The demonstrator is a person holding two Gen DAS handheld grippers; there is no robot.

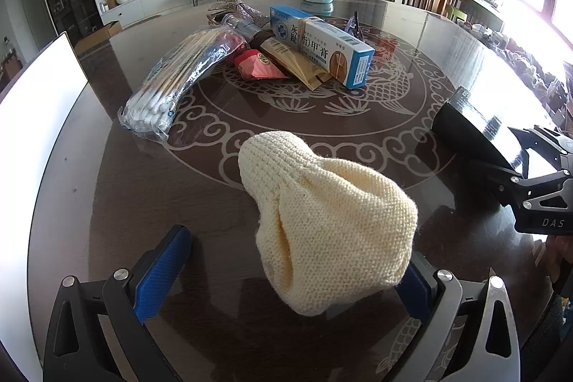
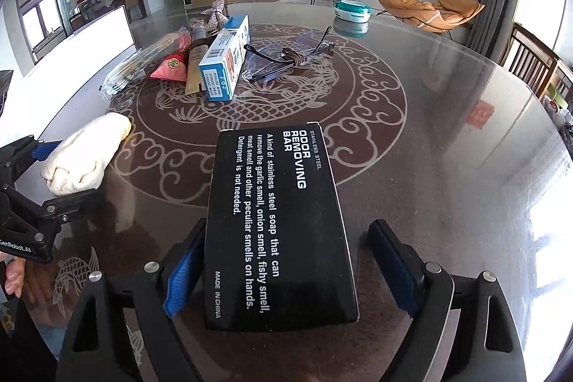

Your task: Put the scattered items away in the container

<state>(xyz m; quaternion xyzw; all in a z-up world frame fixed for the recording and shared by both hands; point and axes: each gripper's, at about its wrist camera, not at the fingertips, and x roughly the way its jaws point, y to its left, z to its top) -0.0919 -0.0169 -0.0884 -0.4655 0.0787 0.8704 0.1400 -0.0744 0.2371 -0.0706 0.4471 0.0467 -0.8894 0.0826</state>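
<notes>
Cream knitted wool pouch [image 1: 322, 221], matt black card box [image 2: 279, 224], glossy glass-topped table [image 2: 447, 138]

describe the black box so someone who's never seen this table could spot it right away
On the dark round glass table with the pale fish pattern, look at the near edge, between the right gripper's open blue-padded jaws. The black box lies flat there, the only black item, with white print reading ODOR REMOVING BAR.
</notes>
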